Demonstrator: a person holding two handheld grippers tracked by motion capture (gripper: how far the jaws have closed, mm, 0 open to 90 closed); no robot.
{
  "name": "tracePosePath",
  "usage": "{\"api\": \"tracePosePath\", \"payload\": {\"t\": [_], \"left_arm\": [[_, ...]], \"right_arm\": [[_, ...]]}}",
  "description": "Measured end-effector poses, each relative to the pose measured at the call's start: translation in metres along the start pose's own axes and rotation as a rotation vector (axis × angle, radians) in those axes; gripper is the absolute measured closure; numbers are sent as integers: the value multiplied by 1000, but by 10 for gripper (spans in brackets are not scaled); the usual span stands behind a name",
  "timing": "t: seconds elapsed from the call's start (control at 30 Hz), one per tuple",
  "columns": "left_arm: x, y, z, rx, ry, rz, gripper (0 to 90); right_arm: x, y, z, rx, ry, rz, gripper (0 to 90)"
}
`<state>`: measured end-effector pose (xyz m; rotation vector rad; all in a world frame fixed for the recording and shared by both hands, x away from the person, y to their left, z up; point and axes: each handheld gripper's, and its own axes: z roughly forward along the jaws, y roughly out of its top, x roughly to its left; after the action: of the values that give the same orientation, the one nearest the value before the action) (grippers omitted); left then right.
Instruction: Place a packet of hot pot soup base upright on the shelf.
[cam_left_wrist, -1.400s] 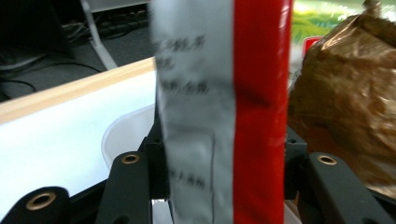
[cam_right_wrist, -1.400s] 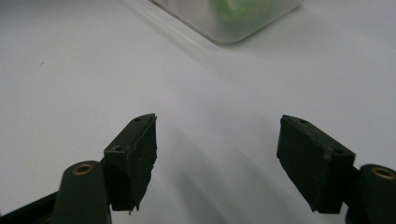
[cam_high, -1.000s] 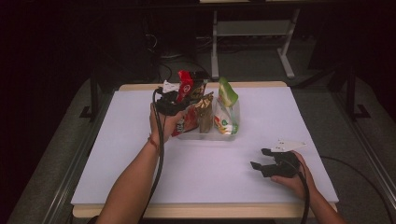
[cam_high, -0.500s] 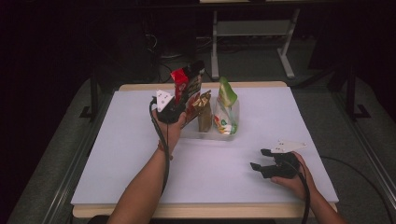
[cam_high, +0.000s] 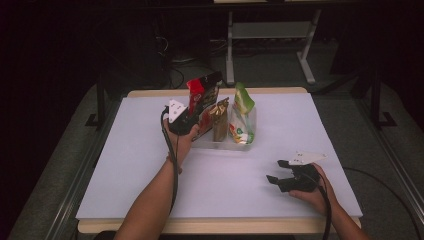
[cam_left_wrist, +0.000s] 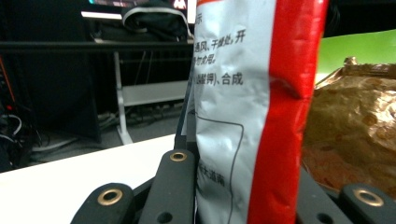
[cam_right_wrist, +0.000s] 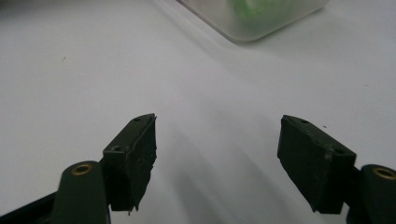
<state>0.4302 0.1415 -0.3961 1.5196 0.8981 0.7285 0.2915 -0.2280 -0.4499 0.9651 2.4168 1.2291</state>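
Observation:
A red and white snack bag (cam_high: 202, 95) stands upright at the left end of a clear tray (cam_high: 227, 146), with my left gripper (cam_high: 186, 124) shut on its lower left side. In the left gripper view the bag (cam_left_wrist: 252, 116) fills the space between the jaws of that gripper (cam_left_wrist: 243, 196). A gold bag (cam_high: 220, 119) and a green bag (cam_high: 242, 112) stand in the tray to its right, and both show behind the red one as gold bag (cam_left_wrist: 355, 121) and green bag (cam_left_wrist: 359, 46). My right gripper (cam_high: 276, 171) rests open on the table at the front right, holding nothing (cam_right_wrist: 217, 140).
The white table top (cam_high: 125, 165) has bare room to the left and in front of the tray. One corner of the clear tray (cam_right_wrist: 252, 18) lies ahead of the right gripper. Beyond the far edge stands a white table frame (cam_high: 270, 35) on a dark floor.
The left gripper has sunk a little with the red bag, which now stands more upright at the tray's left end. The right gripper has not moved.

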Motion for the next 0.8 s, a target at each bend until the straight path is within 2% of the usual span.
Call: {"api": "tracePosePath", "payload": {"t": [0.07, 0.2, 0.27, 0.33, 0.4, 0.47, 0.57, 0.63, 0.67, 0.73, 0.8], "left_arm": [[2, 3, 4, 9, 13, -8, 805], [2, 11, 6, -10, 59, -25, 806], [1, 14, 7, -27, 71, -30, 806], [0, 15, 6, -70, 86, -38, 803], [0, 11, 6, -100, 68, -60, 800], [-1, 3, 7, -106, 65, -37, 794], [2, -13, 7, -76, 43, -34, 785], [7, -25, 4, -79, 29, -85, 785], [9, -28, 3, -77, 23, -97, 784], [9, -28, 1, -51, 17, -83, 786], [8, -26, -1, -16, 7, -48, 787]], "right_arm": [[0, 0, 0, 4, 1, -8, 273], [-2, -2, 0, 4, 4, -1, 273], [-2, -3, -1, 5, 7, 0, 273], [-1, -3, -1, 7, 8, -3, 273], [-1, -3, -1, 9, 8, -3, 273], [0, -3, -1, 5, 12, -6, 273], [0, -3, -1, 6, 16, -4, 272], [0, -3, 0, 7, 17, -10, 272], [1, -3, 0, 8, 22, -10, 272], [2, -2, 1, 10, 22, -14, 272], [3, -2, 2, 13, 26, -18, 272]]}}
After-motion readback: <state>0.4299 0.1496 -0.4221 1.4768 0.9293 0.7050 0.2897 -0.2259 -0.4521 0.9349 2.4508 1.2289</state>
